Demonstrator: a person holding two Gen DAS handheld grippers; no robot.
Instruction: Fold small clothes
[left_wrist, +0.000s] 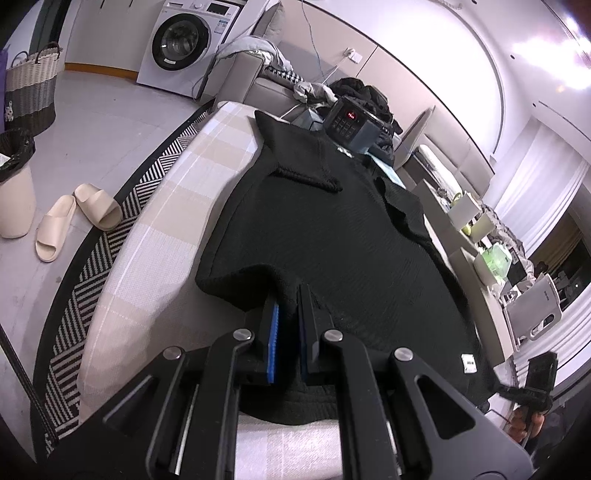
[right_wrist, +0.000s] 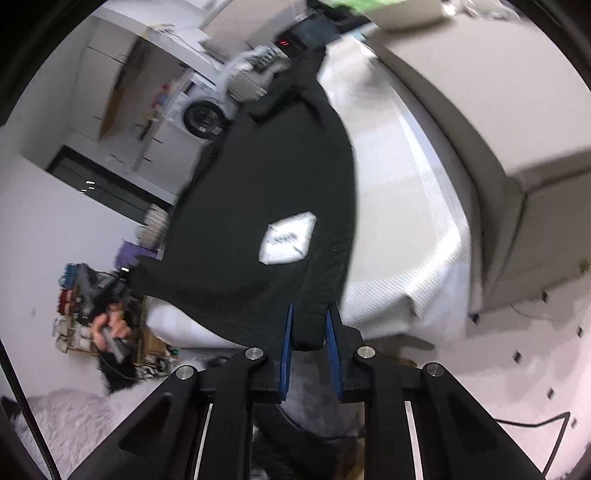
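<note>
on the pale checked bed cover (left_wrist: 155, 206) the black knitted garment (left_wrist: 332, 236) lies spread flat, a white label (right_wrist: 288, 238) near its hem. the left gripper (left_wrist: 288, 295) pinches one hem corner, jaws nearly together. the right gripper (right_wrist: 310, 325) clamps a bunched fold of the opposite corner, jaws narrow.

- Black ribbed knit garment (left_wrist: 332, 236) lies spread flat lengthwise on the pale checked bed cover (left_wrist: 192, 206), near edge lifted.
- White label (right_wrist: 288, 238) shows on it.
</note>
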